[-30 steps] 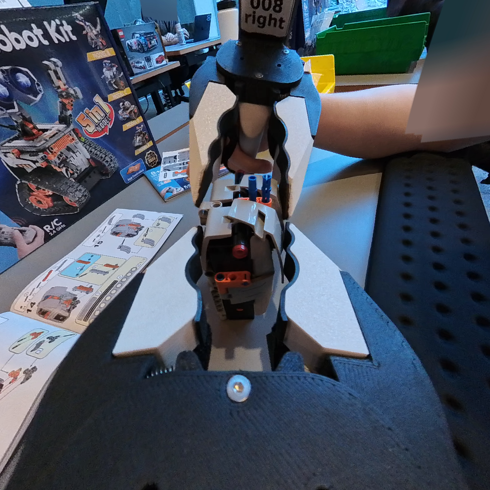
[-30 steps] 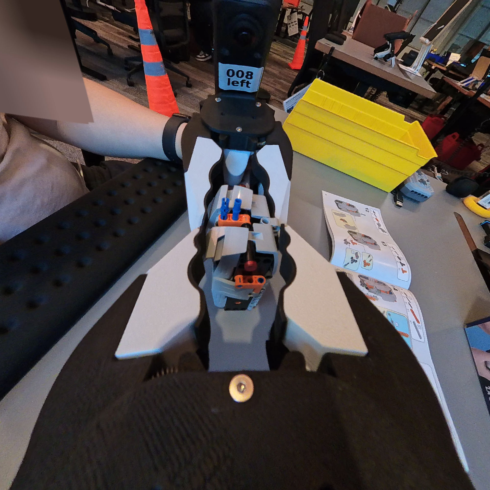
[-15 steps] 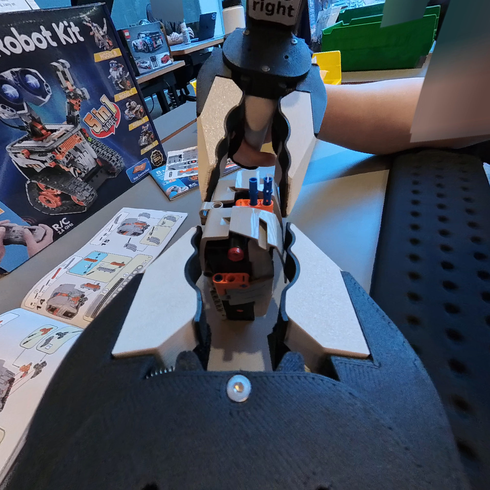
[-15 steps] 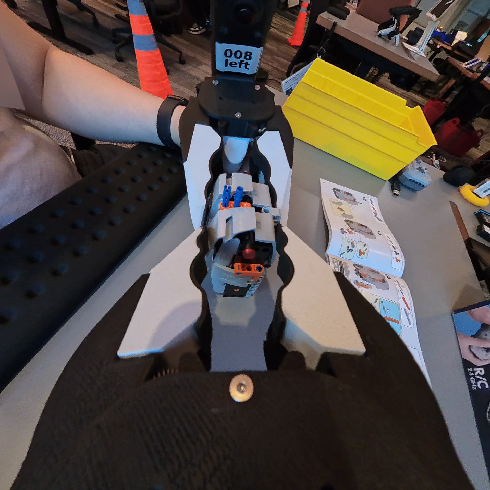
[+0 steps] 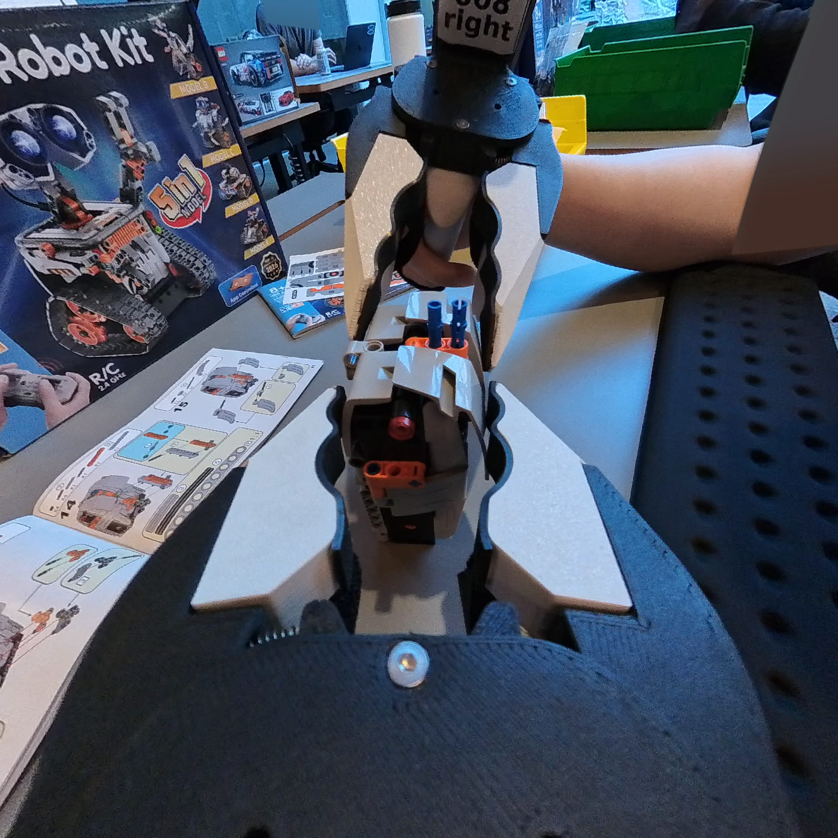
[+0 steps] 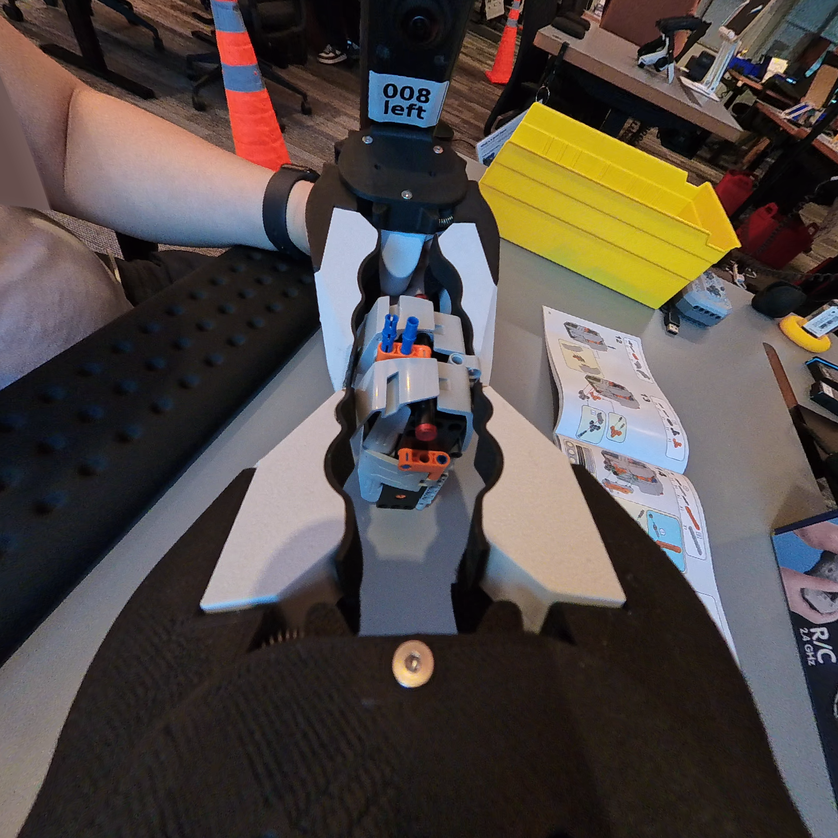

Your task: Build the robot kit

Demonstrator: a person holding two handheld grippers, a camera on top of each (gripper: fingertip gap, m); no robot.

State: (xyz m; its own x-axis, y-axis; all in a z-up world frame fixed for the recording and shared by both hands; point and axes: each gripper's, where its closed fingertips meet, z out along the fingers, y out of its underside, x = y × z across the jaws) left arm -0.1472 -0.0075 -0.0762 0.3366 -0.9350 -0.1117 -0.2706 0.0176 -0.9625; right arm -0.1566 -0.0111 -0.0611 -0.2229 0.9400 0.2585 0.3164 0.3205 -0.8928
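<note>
A grey, black and orange brick assembly (image 5: 408, 453) with two blue pins (image 5: 446, 317) on top is held above the grey table between both grippers, which face each other. My left gripper (image 5: 415, 408) is shut on its near end. My right gripper (image 5: 421, 349) comes in from the far side and is shut on the other end. In the right wrist view the assembly (image 6: 408, 431) sits between my right gripper (image 6: 412, 408) and the left gripper (image 6: 410, 362). A red pin (image 6: 426, 433) and an orange beam (image 6: 421, 458) show on its near face.
An open instruction booklet (image 5: 172, 453) lies on the table (image 5: 580, 372), also in the right wrist view (image 6: 621, 421). A kit box (image 5: 104, 217) stands at the left. A black dotted mat (image 5: 748, 453), yellow bin (image 6: 603, 217), grey hub (image 6: 707, 299), green bins (image 5: 648, 77) and orange cone (image 6: 247, 86) surround. Less than 4 cm separates the two grippers' tips.
Both grippers keep their hold on the assembly. The pair has drifted slightly over the table and the assembly has tilted a little.
</note>
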